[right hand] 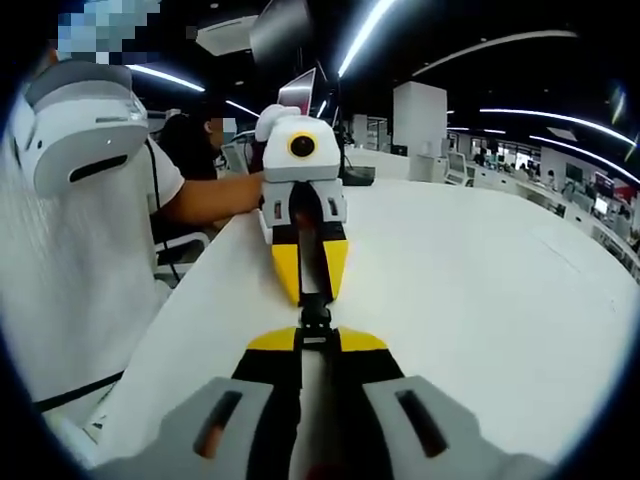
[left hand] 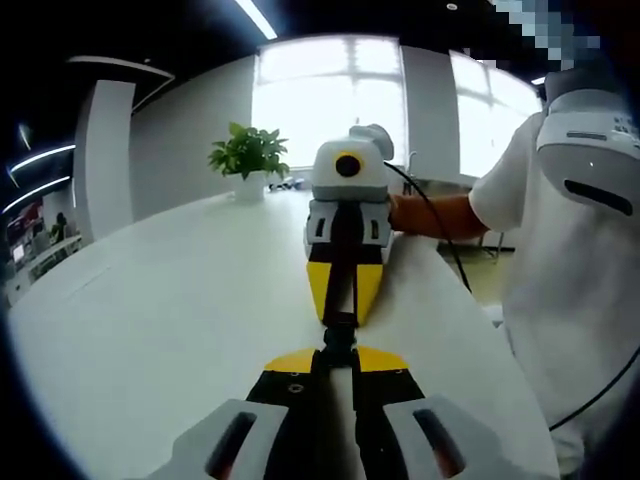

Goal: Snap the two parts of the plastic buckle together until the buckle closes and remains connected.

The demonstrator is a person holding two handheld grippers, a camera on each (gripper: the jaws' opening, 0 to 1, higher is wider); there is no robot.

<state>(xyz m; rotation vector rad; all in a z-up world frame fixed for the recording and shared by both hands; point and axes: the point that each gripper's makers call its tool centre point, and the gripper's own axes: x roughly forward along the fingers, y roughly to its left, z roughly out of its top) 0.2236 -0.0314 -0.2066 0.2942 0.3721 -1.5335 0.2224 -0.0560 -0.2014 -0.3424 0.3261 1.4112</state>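
The black plastic buckle [left hand: 339, 336] hangs above the white table [left hand: 170, 300], between two grippers that face each other tip to tip. My left gripper [left hand: 338, 362] is shut on its near end, with the yellow jaws pressed together. The right gripper [left hand: 340, 300] comes in from across and is shut on the far end. In the right gripper view the buckle [right hand: 315, 316] spans the short gap between my right gripper [right hand: 316, 342] and the left gripper [right hand: 310, 288]. The two halves meet in one line; whether they are latched I cannot tell.
A potted plant [left hand: 248, 160] stands at the table's far side before a bright window. The person in a white shirt [left hand: 570, 290] stands at the table's edge. Another person [right hand: 195, 140] sits behind, near a screen [right hand: 300, 92]. The table [right hand: 480, 290] stretches wide.
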